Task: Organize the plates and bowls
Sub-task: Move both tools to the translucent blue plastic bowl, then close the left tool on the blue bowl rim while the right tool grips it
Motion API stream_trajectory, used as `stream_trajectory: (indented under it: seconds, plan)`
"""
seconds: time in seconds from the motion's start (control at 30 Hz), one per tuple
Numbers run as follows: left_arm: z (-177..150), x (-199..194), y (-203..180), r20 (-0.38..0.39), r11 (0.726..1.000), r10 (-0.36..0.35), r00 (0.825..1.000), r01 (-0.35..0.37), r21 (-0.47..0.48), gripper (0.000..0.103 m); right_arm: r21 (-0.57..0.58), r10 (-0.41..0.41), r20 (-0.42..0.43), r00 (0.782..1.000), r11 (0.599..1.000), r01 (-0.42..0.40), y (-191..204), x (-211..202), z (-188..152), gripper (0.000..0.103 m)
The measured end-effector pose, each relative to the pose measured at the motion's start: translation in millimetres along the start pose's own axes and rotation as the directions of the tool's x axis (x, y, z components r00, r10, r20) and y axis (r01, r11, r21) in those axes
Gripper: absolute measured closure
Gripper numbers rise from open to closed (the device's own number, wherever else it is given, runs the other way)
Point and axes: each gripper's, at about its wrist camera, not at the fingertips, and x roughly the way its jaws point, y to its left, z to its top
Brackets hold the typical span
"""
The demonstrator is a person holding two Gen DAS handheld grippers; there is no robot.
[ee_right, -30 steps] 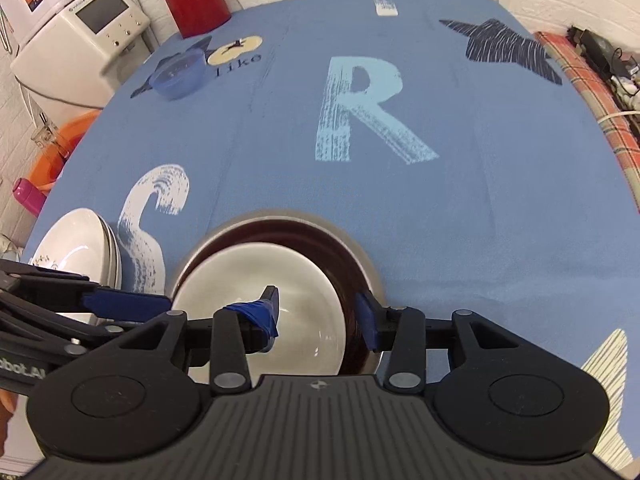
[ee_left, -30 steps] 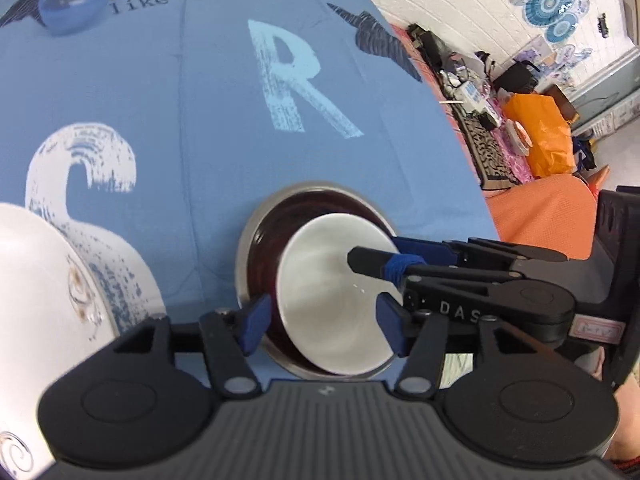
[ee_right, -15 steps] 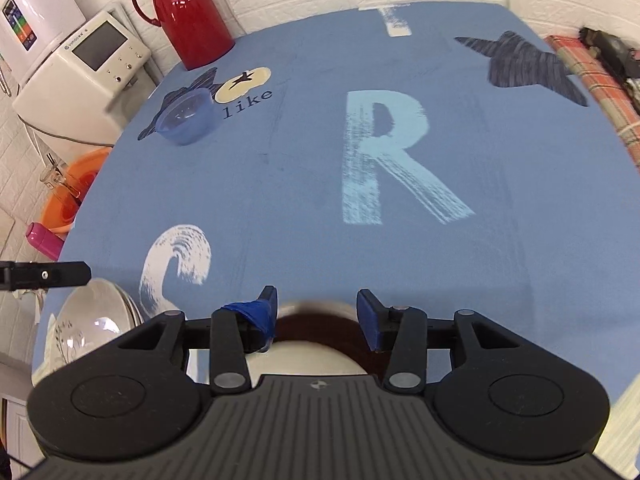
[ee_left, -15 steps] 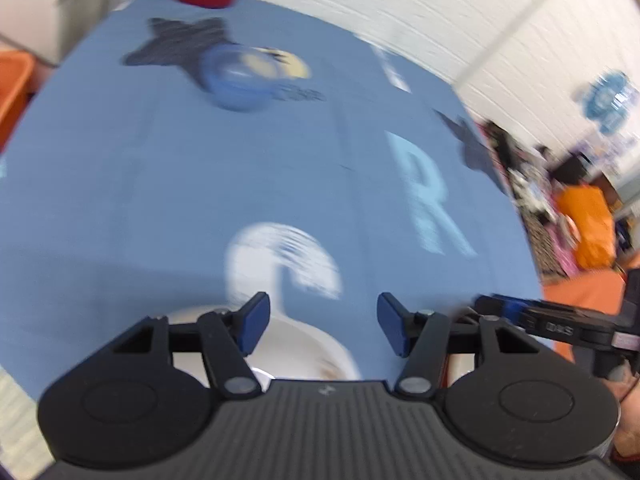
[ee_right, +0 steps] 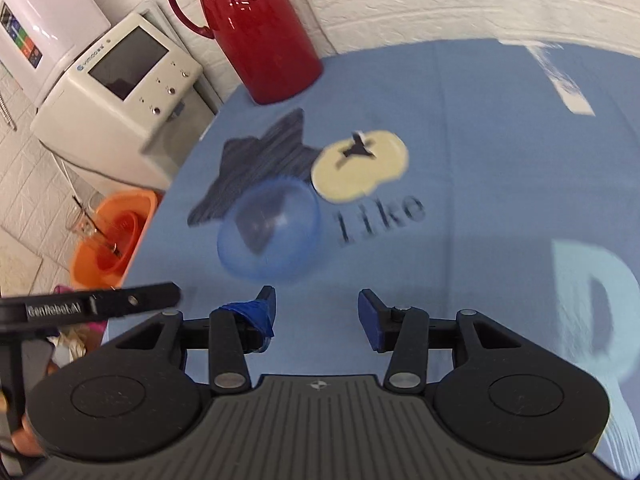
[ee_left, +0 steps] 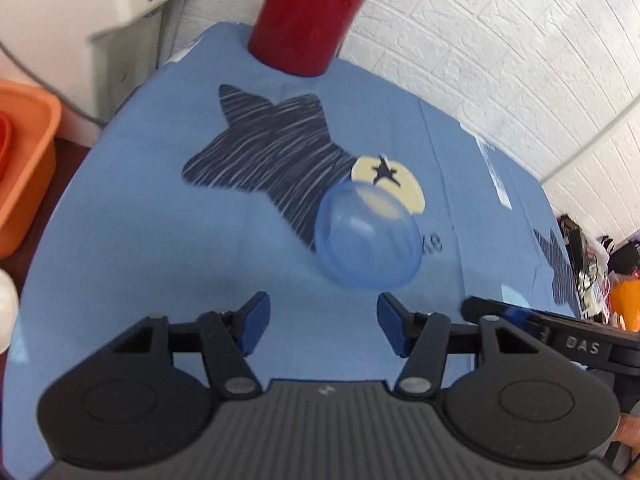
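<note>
A translucent blue bowl lies on the blue printed tablecloth, partly over a dark star print. My left gripper is open and empty, a little short of the bowl. In the right wrist view the same blue bowl sits just ahead and left of my right gripper, which is also open and empty. The right gripper's finger shows at the right edge of the left wrist view; the left gripper's finger crosses the left side of the right wrist view. The stacked plates and bowls are out of view.
A red thermos jug stands at the table's far edge. A white appliance sits beside the table on the left, with an orange basin below it. A white brick wall runs behind the table.
Both grippers have moved away from the stacked metal and white bowls toward the far side of the table. The blue bowl is now close in front of both.
</note>
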Motion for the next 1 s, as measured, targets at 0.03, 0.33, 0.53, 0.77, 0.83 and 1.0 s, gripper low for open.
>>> stream_trajectory:
  seconds: [0.03, 0.33, 0.53, 0.77, 0.83, 1.0]
  plan:
    - [7, 8, -1, 0.000, 1.000, 0.003, 1.000, -0.003, -0.002, 0.044, -0.011, -0.007, 0.002, 1.000, 1.000, 0.007, 5, 9, 8, 0.072]
    - [26, 61, 6, 0.011, 0.997, 0.070, 0.998, -0.070, 0.018, 0.044, -0.119, -0.113, -0.036, 0.993, 0.987, 0.108, 22, 75, 34, 0.070]
    - [24, 70, 8, 0.008, 0.997, 0.068, 0.998, -0.068, 0.036, 0.044, -0.153, -0.190, -0.086, 0.978, 0.973, 0.175, 27, 93, 36, 0.065]
    - [22, 76, 8, 0.009, 0.994, 0.098, 0.995, -0.098, 0.038, 0.056, -0.215, -0.235, -0.061, 0.970, 0.952, 0.217, 30, 96, 31, 0.059]
    - [21, 75, 8, 0.010, 0.994, 0.102, 0.995, -0.102, 0.041, 0.056, -0.195, -0.248, -0.053, 0.967, 0.953, 0.234, 29, 95, 30, 0.058]
    - [21, 75, 5, 0.008, 0.992, 0.124, 0.992, -0.124, 0.033, 0.062, -0.168, -0.266, -0.085, 0.960, 0.954, 0.250, 31, 99, 35, 0.056]
